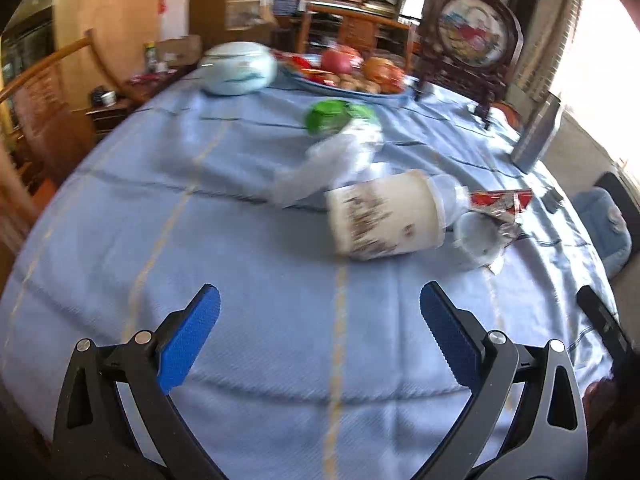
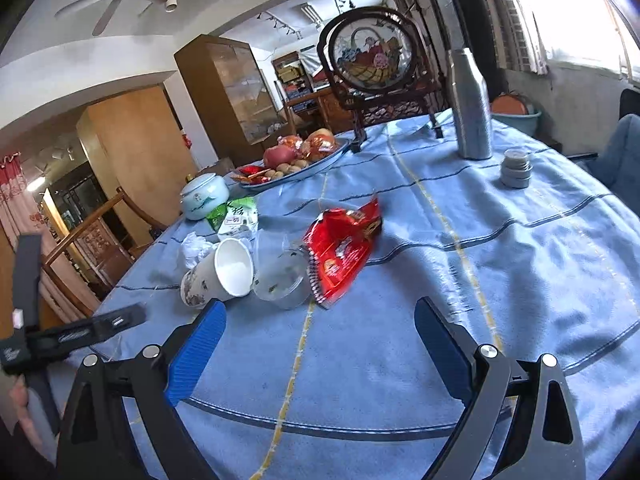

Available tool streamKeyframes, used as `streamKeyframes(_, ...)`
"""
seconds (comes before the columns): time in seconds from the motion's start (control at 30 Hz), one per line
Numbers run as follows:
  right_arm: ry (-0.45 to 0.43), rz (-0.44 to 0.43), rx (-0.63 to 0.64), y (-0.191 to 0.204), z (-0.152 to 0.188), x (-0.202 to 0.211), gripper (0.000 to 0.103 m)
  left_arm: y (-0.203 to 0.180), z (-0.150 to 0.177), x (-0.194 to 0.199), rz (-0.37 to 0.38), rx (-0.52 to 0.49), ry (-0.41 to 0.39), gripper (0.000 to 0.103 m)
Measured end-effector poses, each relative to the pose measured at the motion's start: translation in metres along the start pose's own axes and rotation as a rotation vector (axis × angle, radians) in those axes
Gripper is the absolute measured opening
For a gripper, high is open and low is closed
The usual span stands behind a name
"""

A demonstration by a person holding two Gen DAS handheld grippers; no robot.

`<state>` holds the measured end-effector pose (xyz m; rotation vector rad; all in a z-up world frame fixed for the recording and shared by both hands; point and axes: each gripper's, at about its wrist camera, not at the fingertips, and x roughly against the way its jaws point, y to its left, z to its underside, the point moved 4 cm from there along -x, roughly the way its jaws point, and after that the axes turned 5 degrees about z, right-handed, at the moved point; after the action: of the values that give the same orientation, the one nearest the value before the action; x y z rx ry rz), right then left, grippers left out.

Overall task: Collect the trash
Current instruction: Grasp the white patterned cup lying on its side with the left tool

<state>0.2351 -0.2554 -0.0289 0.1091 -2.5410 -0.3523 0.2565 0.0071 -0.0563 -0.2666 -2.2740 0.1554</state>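
Jaws spread on both grippers; red wrapper [image 2: 342,246] and paper cup [image 2: 218,276] print unreadable.

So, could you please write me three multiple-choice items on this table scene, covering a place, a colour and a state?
1. Where does the red wrapper lie?
A. in the fruit dish
B. on the tablecloth beside the clear plastic cup
C. on a chair

2. What colour is the tablecloth?
A. light blue
B. yellow
C. white

3. How does the paper cup sit?
A. upright
B. stacked
C. tipped on its side

B: the clear plastic cup is right next to it.
A: blue with stripes.
C: its mouth faces sideways.
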Motion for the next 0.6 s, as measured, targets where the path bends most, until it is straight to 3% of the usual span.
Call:
streamKeyframes(0.23, 0.011, -0.069, -0.02, 0.002, 0.002, 0.003, 0.094, -0.039, -0.031, -0.043, 0.014, -0.087, -0.002, 0.096)
streamKeyframes(0.43, 0.055, -0.136, -0.165, -0.021, 0.001, -0.007, 0.094, -0.04, -0.039, -0.064, 0.042, -0.07, 0.011, 0.097)
streamKeyframes(0.6, 0.049, -0.122, -0.147, -0.016, 0.002, -0.006, 0.094, -0.038, -0.041, -0.071, 0.034, -0.065, 0.027, 0.097)
